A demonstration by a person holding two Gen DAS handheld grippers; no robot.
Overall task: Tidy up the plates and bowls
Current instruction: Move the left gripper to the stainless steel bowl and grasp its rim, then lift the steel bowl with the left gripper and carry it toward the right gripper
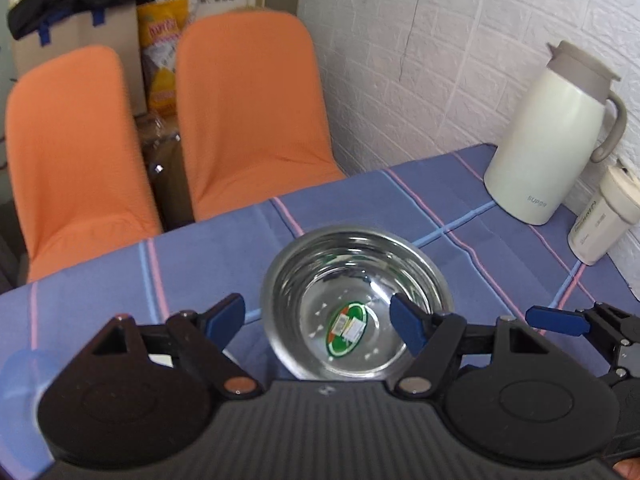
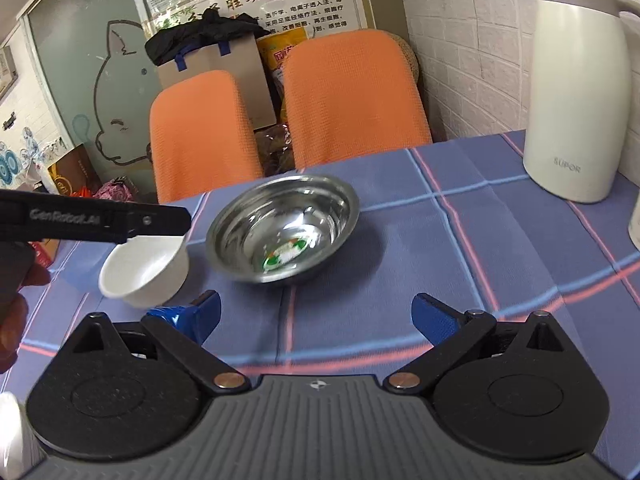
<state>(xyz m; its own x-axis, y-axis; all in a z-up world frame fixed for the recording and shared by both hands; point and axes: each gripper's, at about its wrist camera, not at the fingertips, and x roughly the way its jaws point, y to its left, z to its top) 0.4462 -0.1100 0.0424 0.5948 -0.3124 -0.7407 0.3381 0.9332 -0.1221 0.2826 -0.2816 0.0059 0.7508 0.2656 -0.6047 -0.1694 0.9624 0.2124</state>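
A steel bowl [image 1: 354,304] with a green sticker inside stands on the blue plaid tablecloth [image 1: 120,272]; it also shows in the right wrist view [image 2: 284,228]. My left gripper [image 1: 320,318] is open, its jaws astride the bowl's near left rim, one finger outside and one inside. My right gripper [image 2: 316,312] is open and empty, short of the bowl. In the right wrist view a small white bowl [image 2: 146,270] sits tilted at the left, right under the left gripper's body [image 2: 96,220]; I cannot tell whether they touch.
A white thermos jug [image 1: 556,136] stands at the table's far right by the brick wall, also in the right wrist view [image 2: 576,88]. A small white jar [image 1: 604,220] stands beside it. Two orange chairs [image 1: 248,112] stand behind the far table edge.
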